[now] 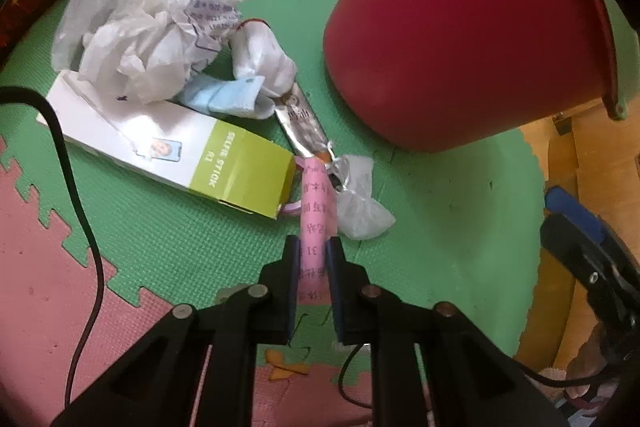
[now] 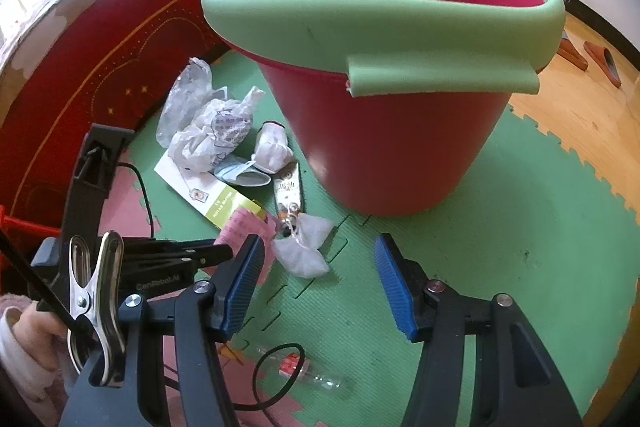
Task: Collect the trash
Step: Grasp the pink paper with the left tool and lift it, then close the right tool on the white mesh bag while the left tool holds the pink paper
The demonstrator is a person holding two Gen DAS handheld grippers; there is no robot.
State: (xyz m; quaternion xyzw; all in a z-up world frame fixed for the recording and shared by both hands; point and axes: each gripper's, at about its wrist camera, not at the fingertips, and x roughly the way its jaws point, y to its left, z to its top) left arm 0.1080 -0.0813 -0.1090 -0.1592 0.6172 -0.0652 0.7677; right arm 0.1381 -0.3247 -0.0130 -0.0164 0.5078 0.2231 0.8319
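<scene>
My left gripper (image 1: 313, 247) is shut on a pink printed paper slip (image 1: 316, 215), whose far end reaches toward a squeezed silver tube (image 1: 301, 123). In the right wrist view the same pink slip (image 2: 242, 227) shows beside the left tool. A red bucket (image 1: 460, 39) with a green rim (image 2: 304, 27) stands upright on the green foam mat (image 2: 500, 227). My right gripper (image 2: 320, 263) hangs open over the mat in front of the bucket, holding nothing. A trash pile lies to the left: a selfie-stick box (image 1: 172, 151), crumpled plastic bags (image 1: 152, 39), a blue face mask (image 1: 224, 95), white wrappers (image 1: 360, 207).
A black cable (image 1: 80, 195) runs over the pink mat tiles (image 1: 36, 283). A small clear bottle (image 2: 308, 375) lies on the mat near my right gripper. A red carpet (image 2: 100, 67) borders the mat on the left, and wooden floor (image 2: 592, 115) lies beyond it on the right.
</scene>
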